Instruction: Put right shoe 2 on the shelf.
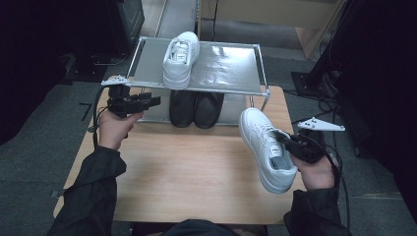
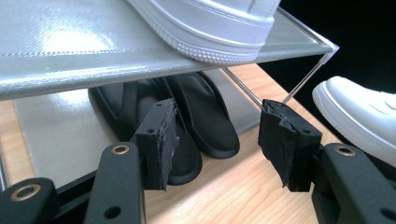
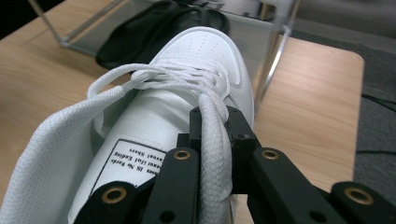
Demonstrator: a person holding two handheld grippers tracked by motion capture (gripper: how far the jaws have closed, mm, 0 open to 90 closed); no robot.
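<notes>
nearest the person, the right claw (image 1: 286, 140) pinches the collar of a white sneaker (image 1: 265, 147) above the desk (image 1: 196, 167). farther left, the left claw (image 1: 153, 101) gapes empty beside the shoe rack (image 1: 221, 66).

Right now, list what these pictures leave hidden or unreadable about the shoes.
- Black shoes: their heels, in the high view, hidden under the rack shelf.
- Held white shoe: insole label print blurred, partly behind the right gripper, right gripper view.
- Shelf shoe: upper cut off by the top edge, left gripper view.
</notes>
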